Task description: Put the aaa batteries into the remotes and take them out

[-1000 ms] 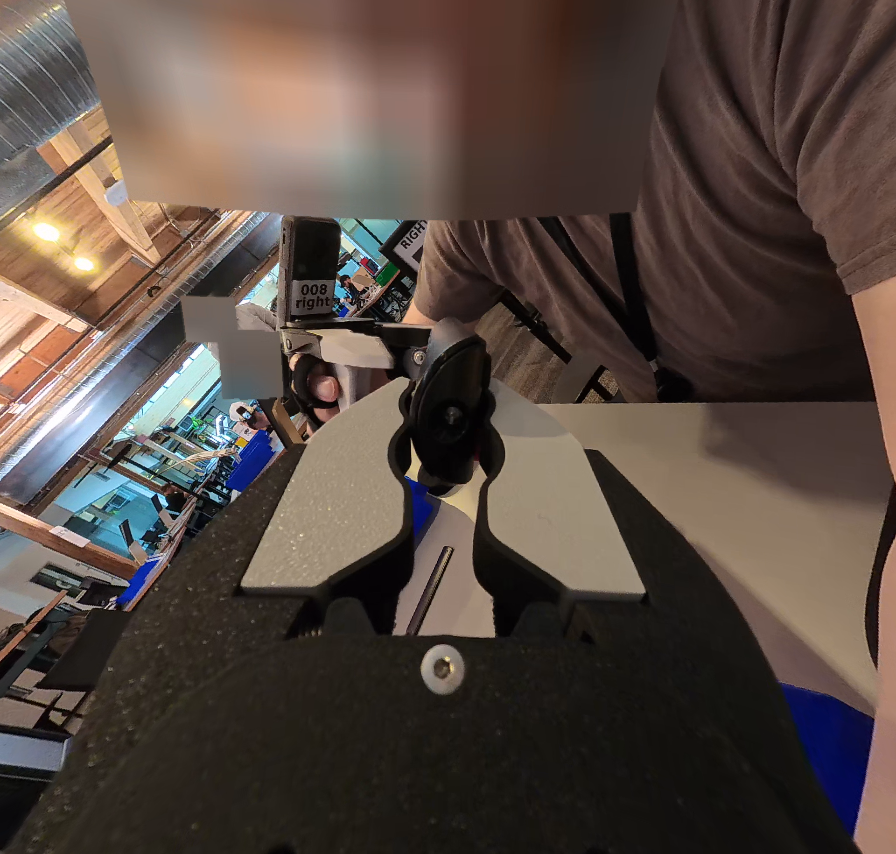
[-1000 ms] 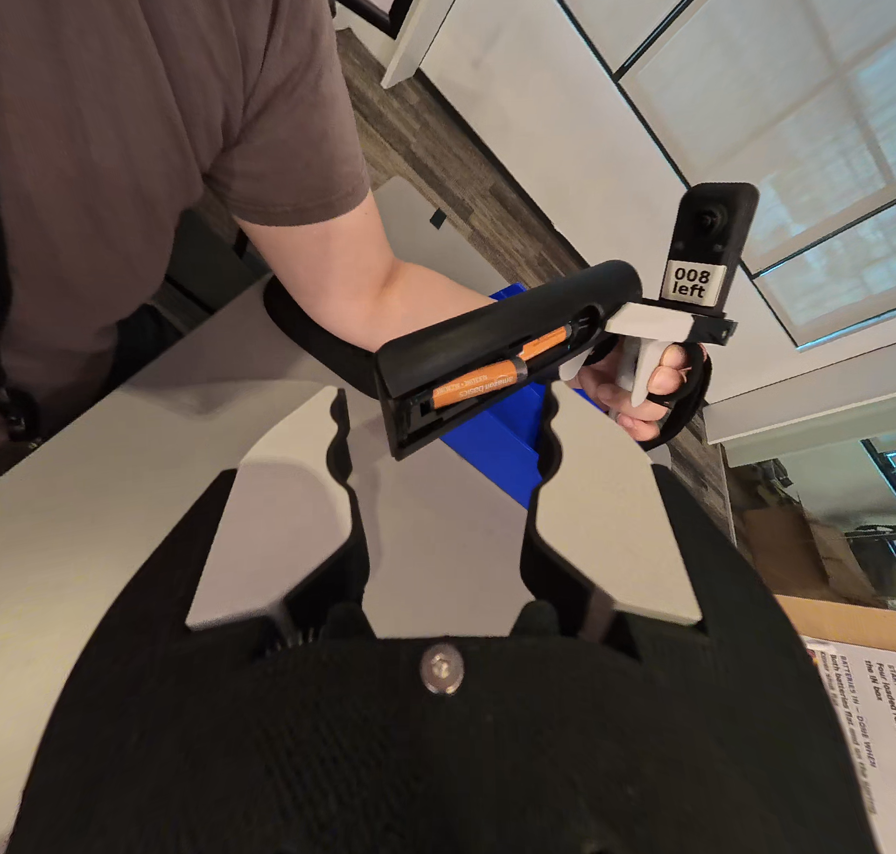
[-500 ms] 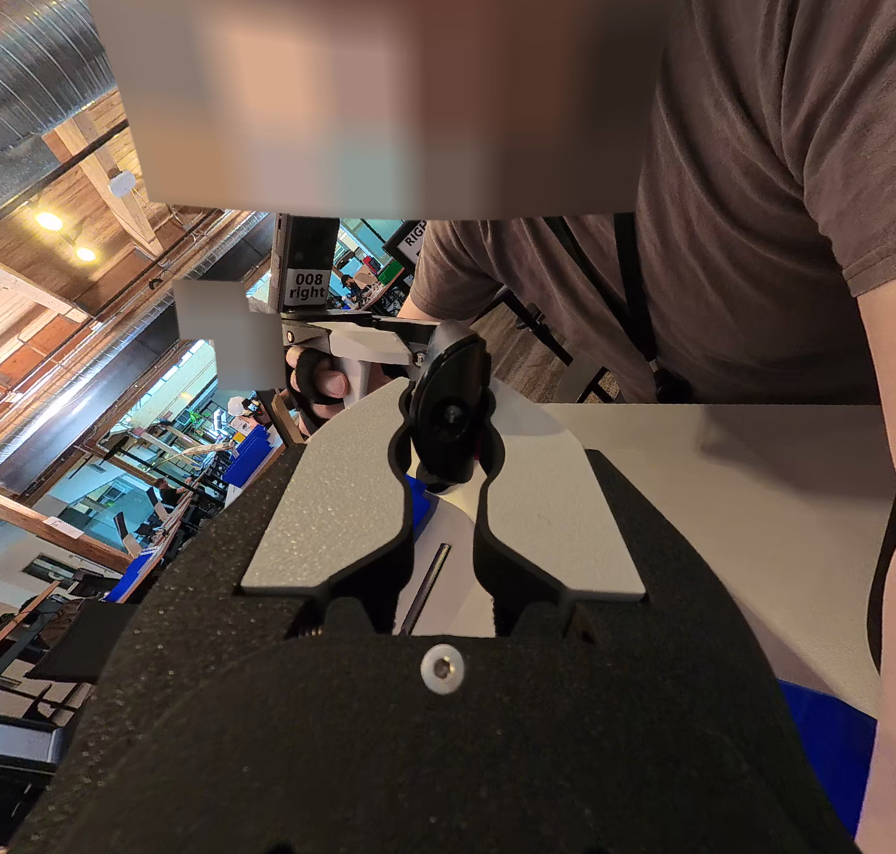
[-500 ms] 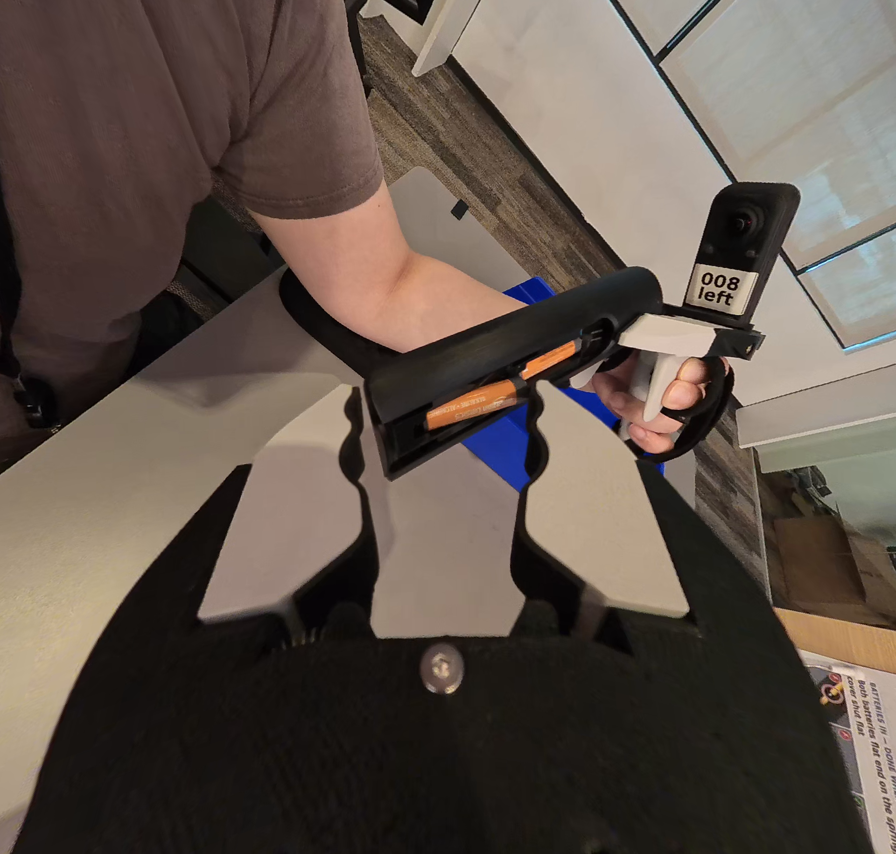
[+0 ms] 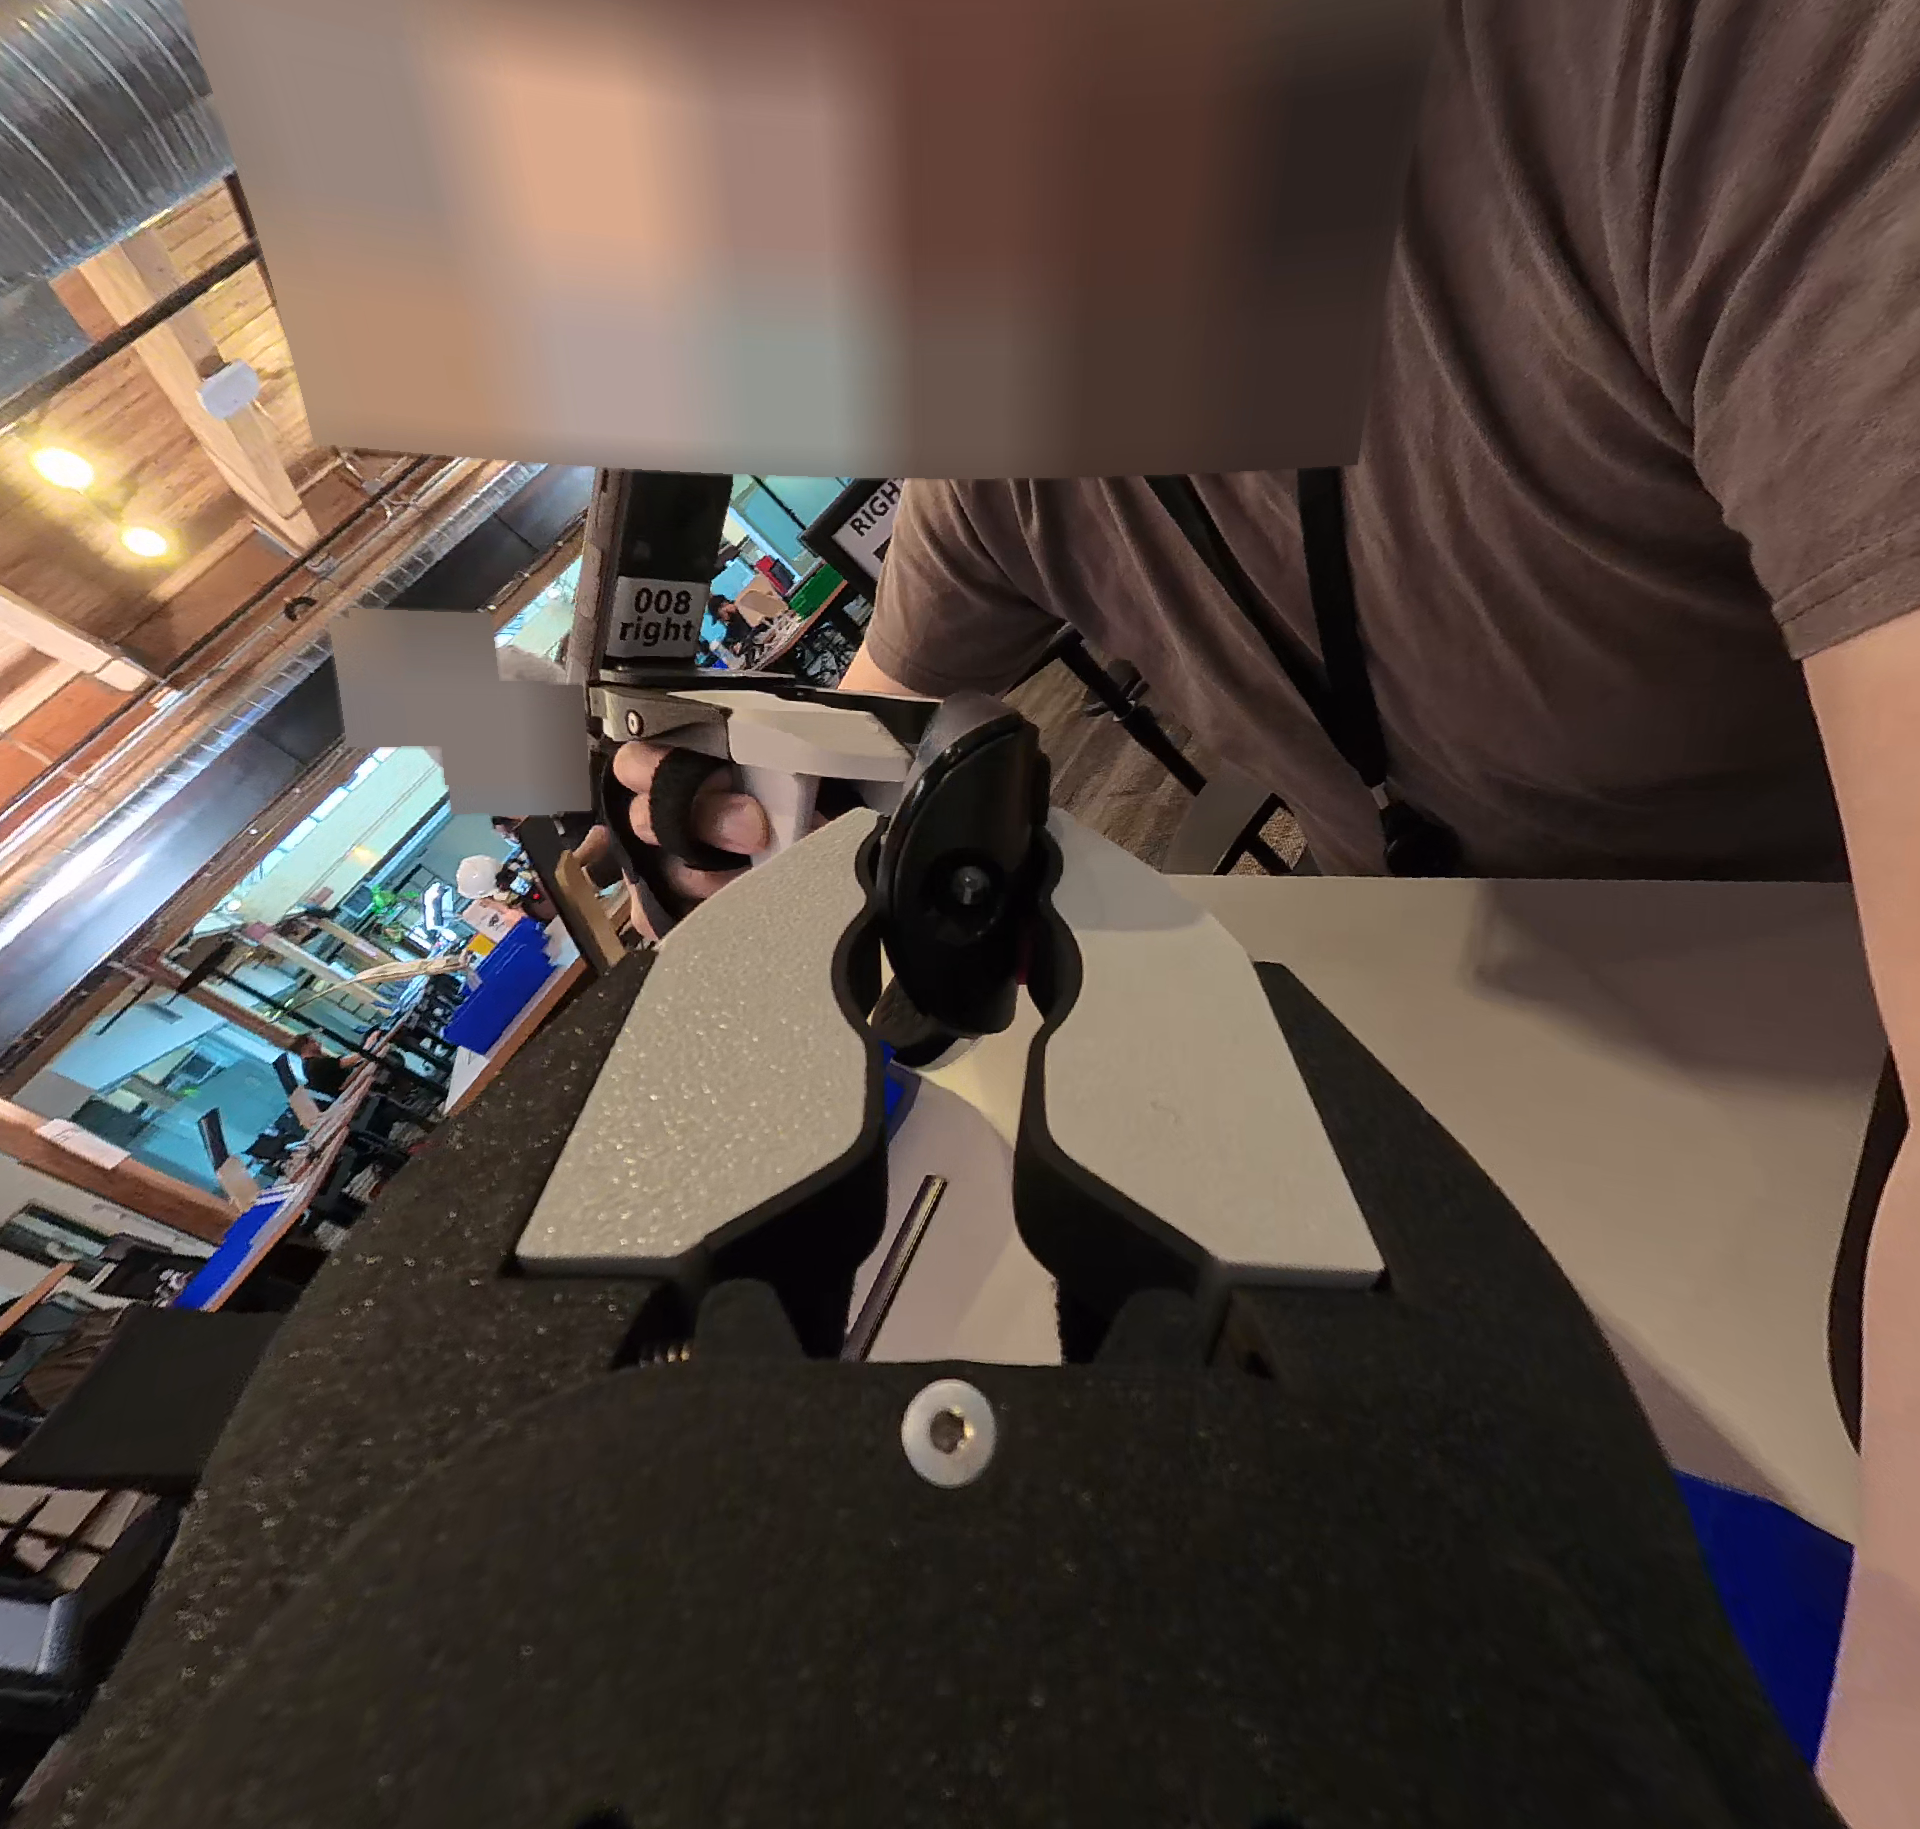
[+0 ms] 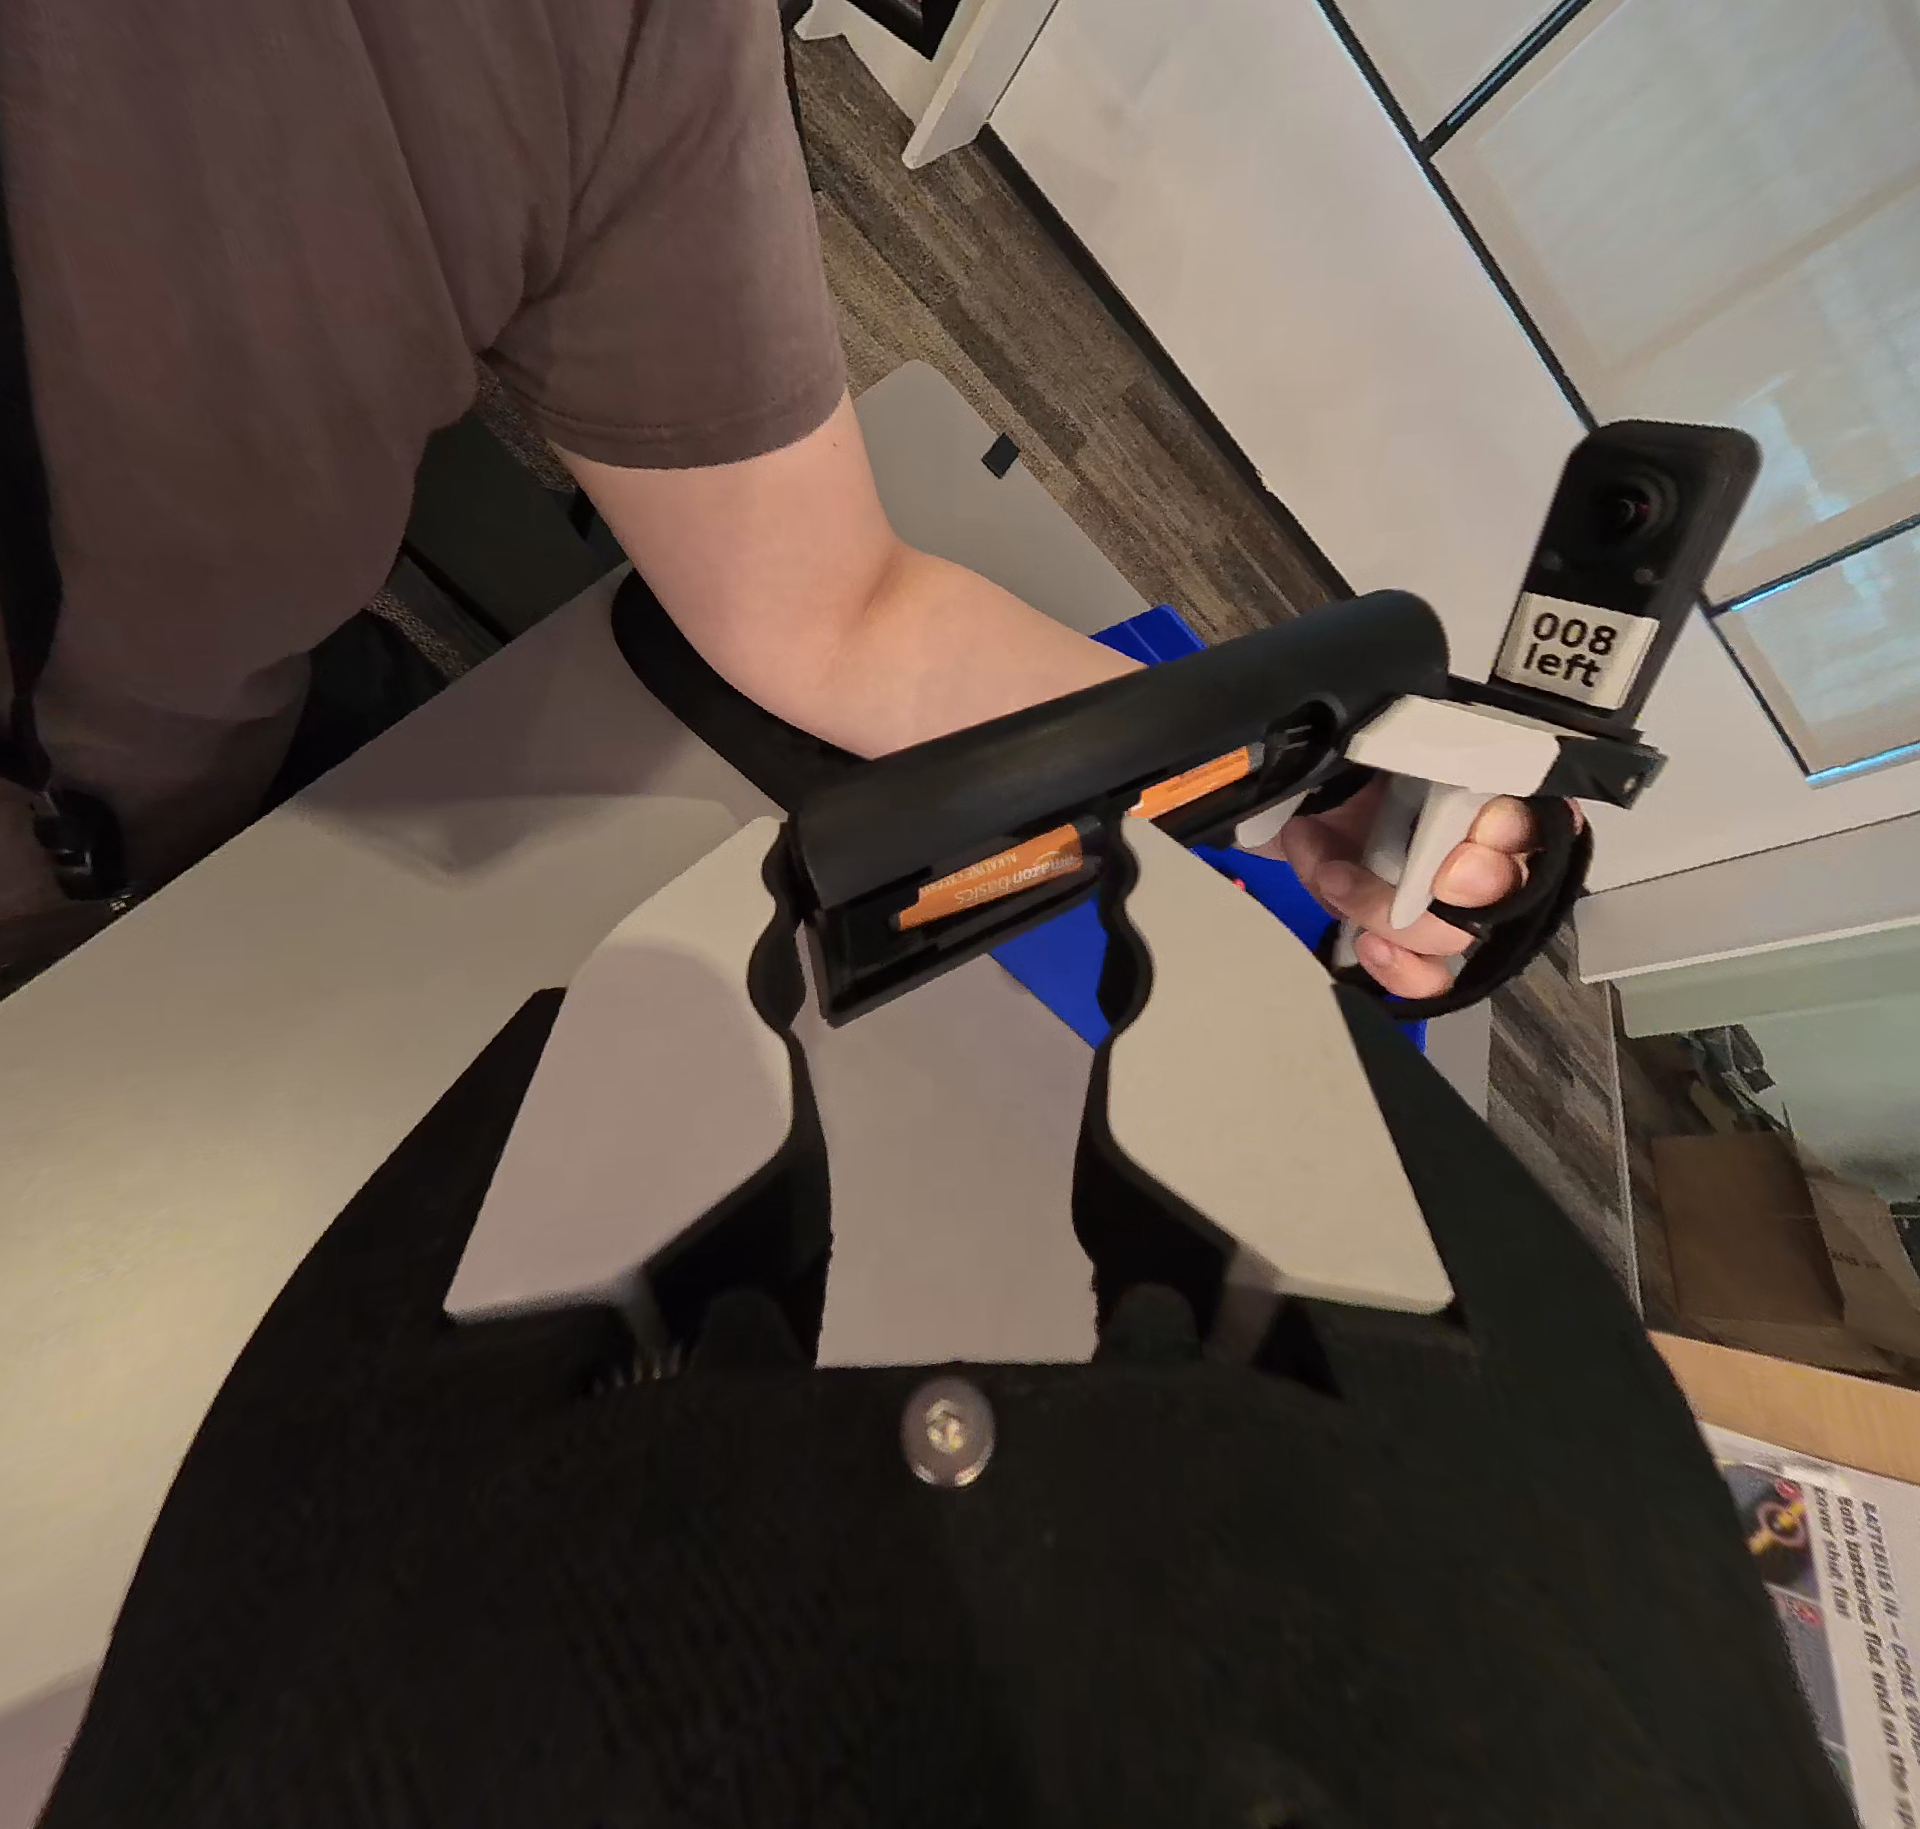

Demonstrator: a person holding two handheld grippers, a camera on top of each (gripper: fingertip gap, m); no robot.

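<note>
Since a second before, the right tool (image 6: 945,875) had moved closer to the black remote (image 6: 1091,782), its fingers apart on either side of the open end. Two orange batteries (image 6: 997,870) lay inside the remote. The left tool (image 5: 961,932) was clamped on the remote above the white bench (image 6: 260,948).

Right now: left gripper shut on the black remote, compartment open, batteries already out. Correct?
Not quite. The batteries are in, not out: the right wrist view shows orange cells in the open compartment. The left gripper is shut on the remote.
</note>
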